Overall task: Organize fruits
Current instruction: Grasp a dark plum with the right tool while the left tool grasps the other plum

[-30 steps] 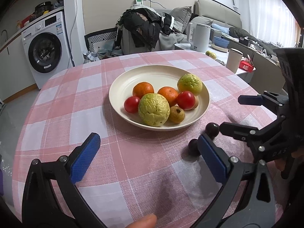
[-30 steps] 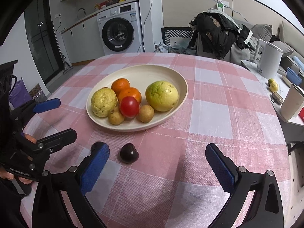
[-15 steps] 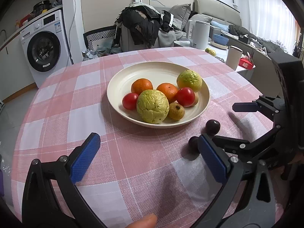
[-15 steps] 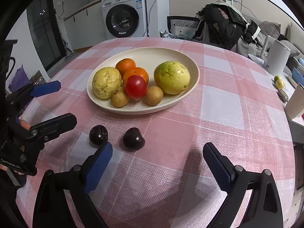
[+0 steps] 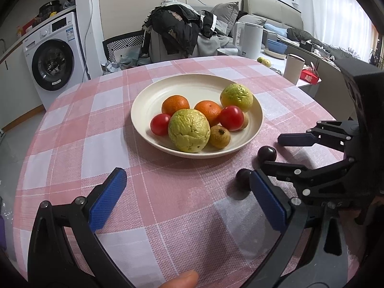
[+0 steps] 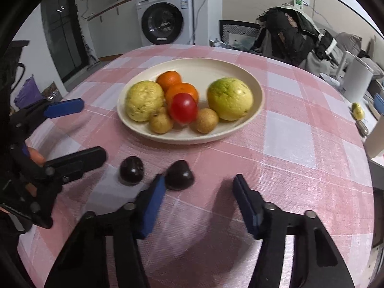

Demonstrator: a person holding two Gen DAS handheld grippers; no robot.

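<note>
A cream plate (image 5: 165,91) (image 6: 211,68) on the pink checked tablecloth holds two guavas, two oranges, tomatoes and small brown fruits. Two dark plums lie on the cloth in front of it: one (image 6: 179,175) (image 5: 267,153) touches my right gripper's left fingertip, the other (image 6: 131,170) (image 5: 243,176) lies further left. My right gripper (image 6: 199,192) is open and empty, low over the cloth. My left gripper (image 5: 184,192) is open and empty, near the table's front edge. Each gripper shows in the other's view.
A white kettle (image 5: 248,39) and a cup (image 5: 293,68) stand on a side counter at the right. A chair heaped with dark clothes (image 5: 177,31) is behind the table. A washing machine (image 5: 54,55) stands at the back left.
My right gripper has moved forward and down toward the plums, and its jaws have narrowed. My left gripper has shifted slightly closer to the plate.
</note>
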